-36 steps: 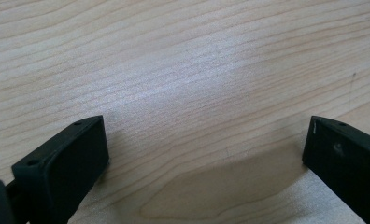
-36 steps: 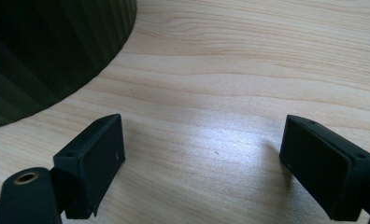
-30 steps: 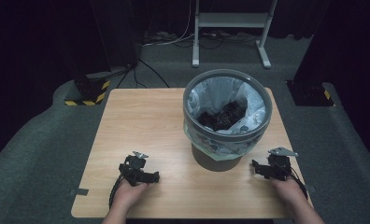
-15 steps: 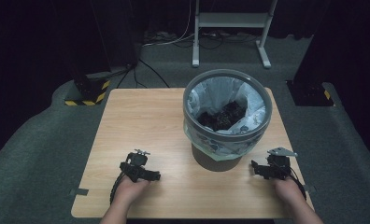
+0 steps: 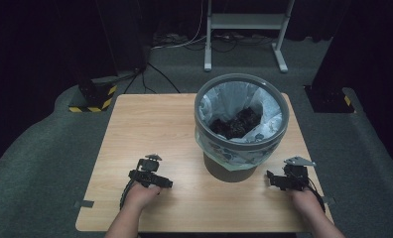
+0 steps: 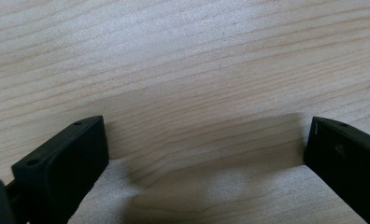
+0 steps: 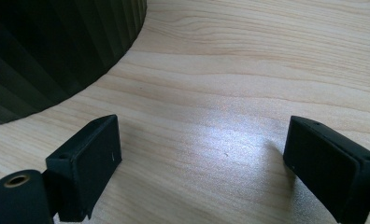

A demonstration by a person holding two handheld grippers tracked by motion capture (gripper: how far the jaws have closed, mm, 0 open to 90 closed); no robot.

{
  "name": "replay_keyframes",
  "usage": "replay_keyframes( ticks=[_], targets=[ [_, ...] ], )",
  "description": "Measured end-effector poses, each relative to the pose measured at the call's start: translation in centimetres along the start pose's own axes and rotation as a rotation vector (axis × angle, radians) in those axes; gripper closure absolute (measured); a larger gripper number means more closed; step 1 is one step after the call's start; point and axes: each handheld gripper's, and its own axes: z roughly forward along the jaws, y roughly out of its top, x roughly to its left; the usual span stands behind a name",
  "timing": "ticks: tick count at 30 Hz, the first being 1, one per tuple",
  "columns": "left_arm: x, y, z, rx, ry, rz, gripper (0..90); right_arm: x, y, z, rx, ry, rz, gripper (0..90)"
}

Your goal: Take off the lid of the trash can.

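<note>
A grey waste bin lined with a clear bag stands on the right half of the wooden table, with dark scraps inside. My left gripper rests low over the table's near left part, and in the left gripper view its gripper is open over bare wood. My right gripper sits near the front right, just beside the bin's base. In the right gripper view the gripper is open with nothing between its fingers, and the bin's ribbed dark wall rises at upper left.
A white metal stand and cables lie on the grey floor beyond the table. A black block with yellow-black tape sits off the table's far left corner. Bare wood spans the table's left half.
The left gripper has turned slightly and shifted a little toward the table's front. The right gripper stays in place.
</note>
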Motion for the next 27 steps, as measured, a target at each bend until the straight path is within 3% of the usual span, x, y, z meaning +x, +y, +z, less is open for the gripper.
replay_keyframes(
  ticks=[9, 10, 11, 12, 16, 19, 21, 23, 27],
  targets=[
    [0.2, 0.5, 0.0, 0.069, -0.003, -0.004, 0.3, 0.0, -0.1, -0.1, -0.001, 0.001, -0.003, 10.9],
    [0.4, 0.6, -0.1, 0.109, -0.005, -0.003, 0.4, 0.0, -0.1, -0.1, 0.001, 0.002, 0.0, 10.9],
    [0.4, 0.6, -0.1, 0.109, -0.005, -0.003, 0.6, 0.0, -0.1, -0.1, 0.001, 0.002, 0.0, 10.9],
    [0.7, 0.6, -0.2, 0.151, -0.006, -0.005, 1.6, 0.0, -0.1, -0.1, 0.001, 0.001, 0.0, 10.9],
    [1.5, 1.0, -1.2, 0.205, -0.015, -0.053, 19.4, 0.0, 0.0, 0.0, 0.003, 0.004, -0.002, 10.3],
    [2.2, 1.2, -2.3, 0.209, -0.036, -0.062, 18.5, 0.1, 0.2, 0.2, 0.003, 0.004, 0.001, 10.1],
    [2.4, 1.4, -2.6, 0.22, -0.029, -0.054, 21.3, 0.1, 0.2, 0.2, 0.003, 0.006, -0.002, 10.1],
    [2.8, 1.9, -3.3, 0.227, -0.045, -0.077, 22.1, 0.1, 0.2, 0.2, 0.003, 0.006, -0.002, 10.1],
    [3.1, 2.7, -4.2, 0.219, -0.04, -0.065, 26.7, 0.0, 0.3, 0.3, 0.003, 0.006, -0.008, 10.1]
  ],
)
